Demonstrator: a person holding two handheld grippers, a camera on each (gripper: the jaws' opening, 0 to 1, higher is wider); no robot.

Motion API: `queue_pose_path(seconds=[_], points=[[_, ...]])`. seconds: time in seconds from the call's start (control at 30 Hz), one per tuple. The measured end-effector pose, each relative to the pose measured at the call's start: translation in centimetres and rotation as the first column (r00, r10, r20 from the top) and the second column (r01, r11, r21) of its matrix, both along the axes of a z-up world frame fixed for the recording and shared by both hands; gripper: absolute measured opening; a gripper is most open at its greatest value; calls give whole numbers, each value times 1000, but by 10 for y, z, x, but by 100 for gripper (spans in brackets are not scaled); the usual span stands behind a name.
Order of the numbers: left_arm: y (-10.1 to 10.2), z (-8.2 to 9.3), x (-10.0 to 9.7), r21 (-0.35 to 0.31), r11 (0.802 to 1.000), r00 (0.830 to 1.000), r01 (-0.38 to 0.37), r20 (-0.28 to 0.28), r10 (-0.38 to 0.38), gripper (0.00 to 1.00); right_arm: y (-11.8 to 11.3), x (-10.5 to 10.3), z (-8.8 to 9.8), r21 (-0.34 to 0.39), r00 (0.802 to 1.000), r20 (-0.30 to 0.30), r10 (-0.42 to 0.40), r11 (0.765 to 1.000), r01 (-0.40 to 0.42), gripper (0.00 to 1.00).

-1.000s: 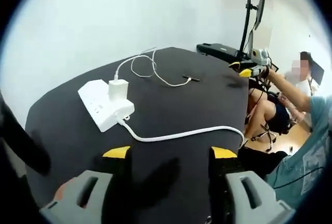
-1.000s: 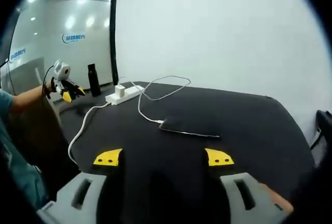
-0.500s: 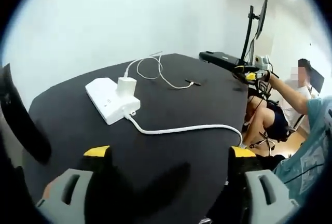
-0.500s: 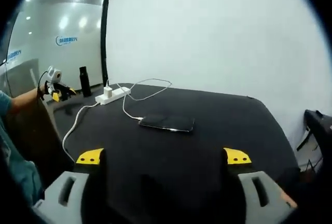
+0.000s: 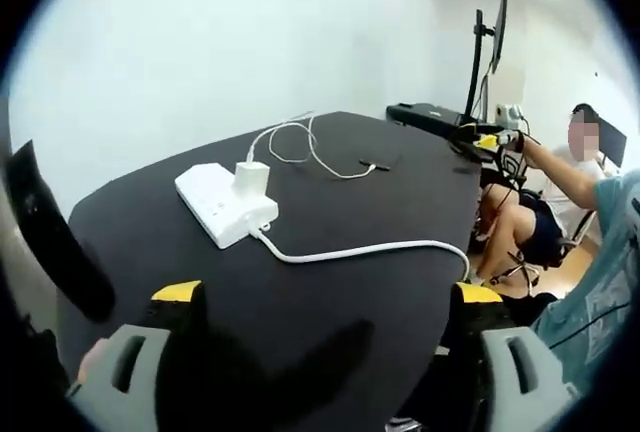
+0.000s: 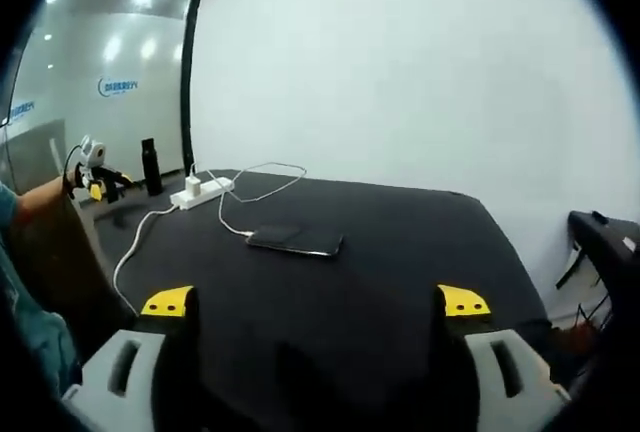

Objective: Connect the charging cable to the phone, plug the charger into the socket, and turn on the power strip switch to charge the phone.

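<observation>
A white power strip (image 5: pixel 225 203) lies on the black table (image 5: pixel 330 292) with a white charger (image 5: pixel 251 178) plugged into it. Its thin white cable (image 5: pixel 300 142) loops across to the dark phone (image 5: pixel 377 164) at the far side. In the right gripper view the phone (image 6: pixel 295 241) lies flat mid-table with the cable (image 6: pixel 250 177) running to the power strip (image 6: pixel 200 192). My left gripper (image 5: pixel 325 297) is open, well short of the strip. My right gripper (image 6: pixel 315 302) is open with nothing between its jaws, short of the phone.
The strip's thick white cord (image 5: pixel 370 249) runs over the table's right edge. A person (image 5: pixel 575 187) sits beyond the table by a monitor stand (image 5: pixel 485 47). A dark bottle (image 6: pixel 150 167) stands at the far left. A dark chair back (image 5: pixel 55 242) rises at left.
Both views have drawn back slightly, so the strip and phone look a little farther. Both grippers' jaws stand wider apart than one second ago.
</observation>
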State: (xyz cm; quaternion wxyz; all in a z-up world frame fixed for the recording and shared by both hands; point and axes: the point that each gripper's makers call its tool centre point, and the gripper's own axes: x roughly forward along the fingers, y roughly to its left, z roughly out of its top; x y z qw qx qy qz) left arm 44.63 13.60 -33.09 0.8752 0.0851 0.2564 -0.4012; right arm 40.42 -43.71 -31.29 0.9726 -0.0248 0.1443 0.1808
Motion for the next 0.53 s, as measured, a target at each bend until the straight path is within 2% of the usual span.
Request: queue_pose_path(seconds=[0.4,0.5,0.53], points=[[6,6,3,-8,1000,1000,-4,18,4,96,-20,-2,-2,-4,1000,-4,-24,1000,24,93],[4,4,0,-3,1000,1000,-3,19,3,96,-18,-3,-1,-6,1000,-2,-23,1000,23,93],[-5,0,-9,8,1000,1000,-1,20,0,96,-18,-3,-2,-8,1000,-3,-23,1000,23,93]])
